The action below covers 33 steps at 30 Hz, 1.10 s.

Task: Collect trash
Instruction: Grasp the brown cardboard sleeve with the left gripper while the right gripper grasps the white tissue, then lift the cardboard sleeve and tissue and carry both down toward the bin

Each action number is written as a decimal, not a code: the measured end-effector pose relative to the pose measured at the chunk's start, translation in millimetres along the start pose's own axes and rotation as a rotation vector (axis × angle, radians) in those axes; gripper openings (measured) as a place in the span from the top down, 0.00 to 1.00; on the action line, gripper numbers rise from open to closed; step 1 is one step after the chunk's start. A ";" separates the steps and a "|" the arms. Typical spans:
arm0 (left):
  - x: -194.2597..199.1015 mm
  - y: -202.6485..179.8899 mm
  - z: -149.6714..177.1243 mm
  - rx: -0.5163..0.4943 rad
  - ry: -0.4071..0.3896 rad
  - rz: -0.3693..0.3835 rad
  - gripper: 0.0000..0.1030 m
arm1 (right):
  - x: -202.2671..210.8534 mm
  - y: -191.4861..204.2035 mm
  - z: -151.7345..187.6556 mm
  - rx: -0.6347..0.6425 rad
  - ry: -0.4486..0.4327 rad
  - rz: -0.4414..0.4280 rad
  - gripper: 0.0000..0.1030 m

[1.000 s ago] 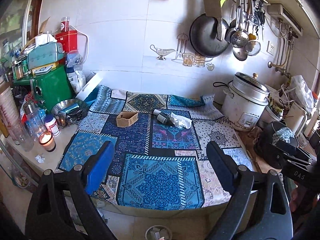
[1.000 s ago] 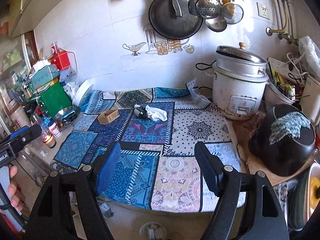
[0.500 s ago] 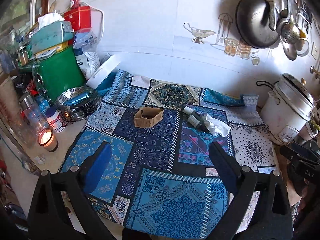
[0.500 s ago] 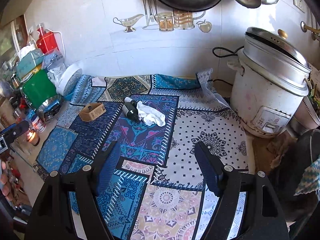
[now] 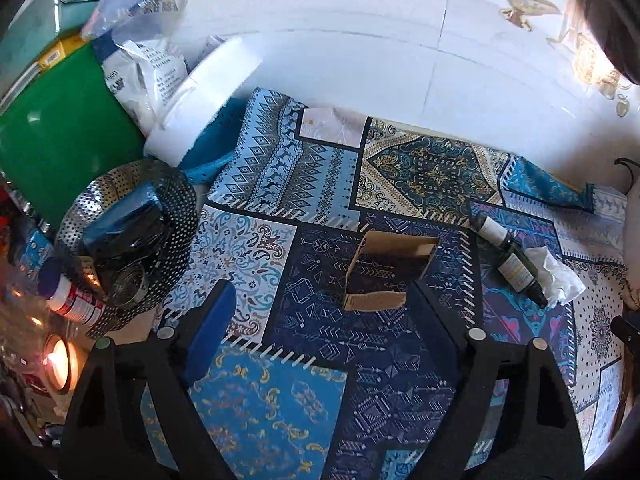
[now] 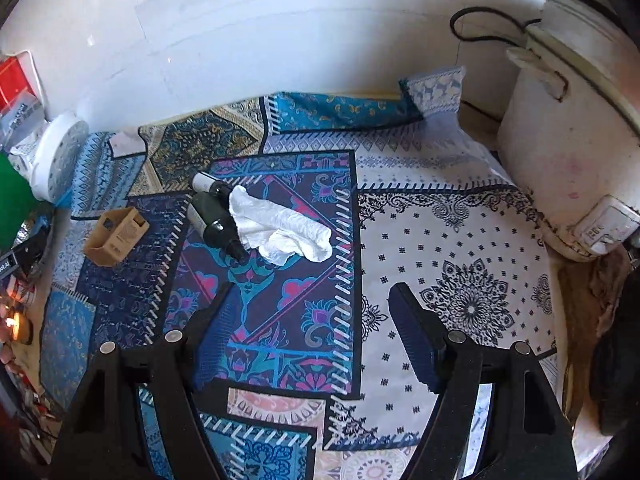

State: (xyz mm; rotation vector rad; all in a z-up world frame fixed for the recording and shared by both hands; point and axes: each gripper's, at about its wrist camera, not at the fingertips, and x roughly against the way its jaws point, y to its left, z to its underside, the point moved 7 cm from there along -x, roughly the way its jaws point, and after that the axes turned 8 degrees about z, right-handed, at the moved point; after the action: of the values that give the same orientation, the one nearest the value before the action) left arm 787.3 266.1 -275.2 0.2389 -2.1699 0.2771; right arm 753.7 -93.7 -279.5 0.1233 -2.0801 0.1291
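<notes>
An open brown cardboard box (image 5: 390, 270) lies on the patchwork cloth (image 5: 288, 188). My left gripper (image 5: 320, 300) is open and empty, just in front of it, its right finger close to the box. Two small dark bottles (image 5: 508, 258) and a crumpled white tissue (image 5: 558, 276) lie to the box's right. In the right wrist view the tissue (image 6: 284, 228) and the bottles (image 6: 214, 216) lie ahead and left of my open, empty right gripper (image 6: 312, 312); the box (image 6: 116, 236) is further left.
A perforated metal bowl (image 5: 128, 232), a green bin (image 5: 60, 128), a white tub (image 5: 200, 96) and a lit candle (image 5: 56, 360) crowd the left edge. A white rice cooker (image 6: 572, 120) stands at the right. A tiled wall (image 5: 360, 40) closes the back.
Both grippers have moved forward and down toward the cloth. The left one has closed in on the cardboard box, the right one on the tissue and bottles. Both stay open.
</notes>
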 end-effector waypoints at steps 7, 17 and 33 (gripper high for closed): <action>-68.2 -5.7 -0.9 -0.055 0.131 0.023 0.45 | -70.3 3.2 -18.3 0.016 0.109 -0.004 0.29; -96.0 -2.1 7.5 0.003 0.190 0.072 0.70 | -109.1 18.8 -33.6 0.078 0.146 -0.004 0.57; -42.7 -35.4 15.5 -0.002 0.083 0.125 1.00 | -26.6 -2.0 -15.0 0.017 -0.002 -0.083 0.89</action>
State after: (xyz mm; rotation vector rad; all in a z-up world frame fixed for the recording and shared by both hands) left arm 809.3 230.8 -315.0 0.0893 -2.1056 0.3498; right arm 779.9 -92.5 -295.3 0.2199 -2.0726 0.0965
